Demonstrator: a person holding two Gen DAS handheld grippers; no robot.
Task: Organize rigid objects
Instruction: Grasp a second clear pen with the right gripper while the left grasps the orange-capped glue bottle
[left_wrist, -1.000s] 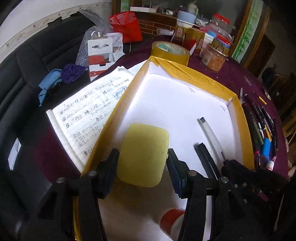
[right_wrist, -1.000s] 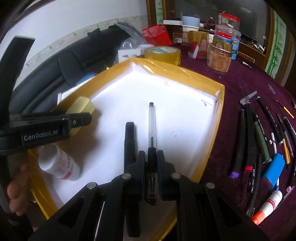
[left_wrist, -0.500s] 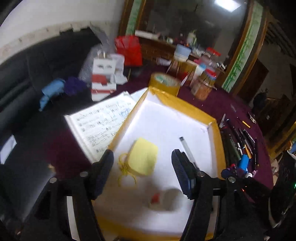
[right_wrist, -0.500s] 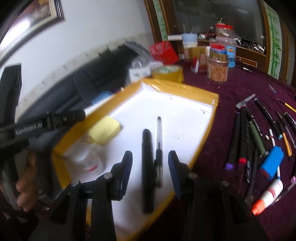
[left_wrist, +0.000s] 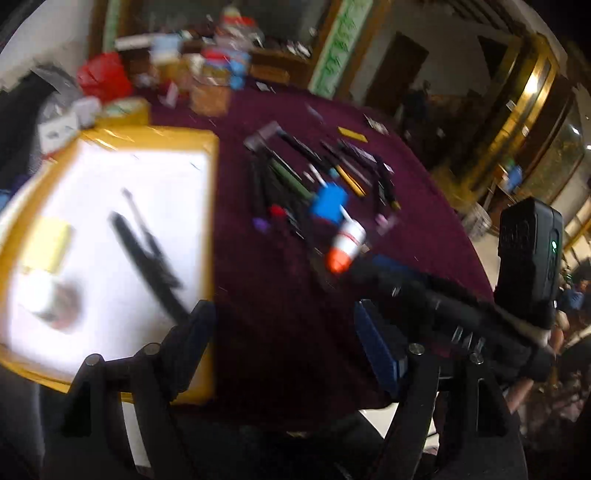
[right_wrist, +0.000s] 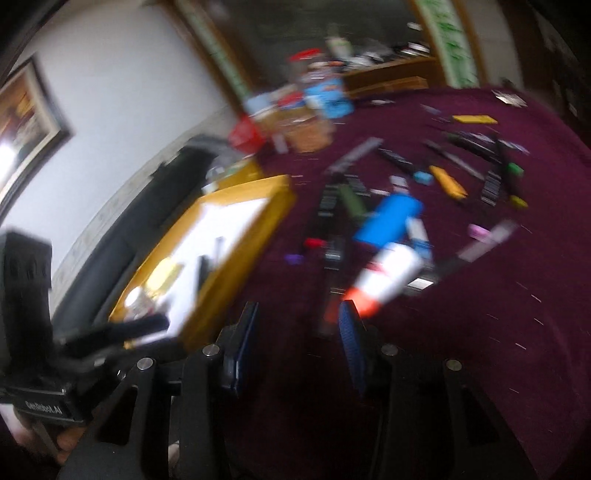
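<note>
A yellow-rimmed white tray (left_wrist: 212, 221) (right_wrist: 273, 206) holds a yellow sponge (left_wrist: 50, 242), a small white bottle (left_wrist: 38, 293), a black marker (left_wrist: 144, 260) and a clear pen (left_wrist: 142, 218). Several pens, a blue block (left_wrist: 328, 201) (right_wrist: 388, 218) and a white glue bottle with an orange cap (left_wrist: 345, 245) (right_wrist: 384, 278) lie on the maroon cloth to its right. My left gripper (left_wrist: 282, 343) is open and empty above the cloth by the tray's right edge. My right gripper (right_wrist: 297, 343) is open and empty, just short of the glue bottle. Both views are blurred.
Jars, boxes, a tape roll (left_wrist: 123, 107) and a red bag (left_wrist: 101, 75) crowd the table's far side. A black sofa (right_wrist: 122, 221) runs along the left behind the tray. The right gripper's body (left_wrist: 461, 310) crosses the left wrist view at the right.
Both grippers have swung right, away from the tray toward the loose pens. The right gripper let go of the clear pen, which now lies in the tray; the left drew back from the sponge.
</note>
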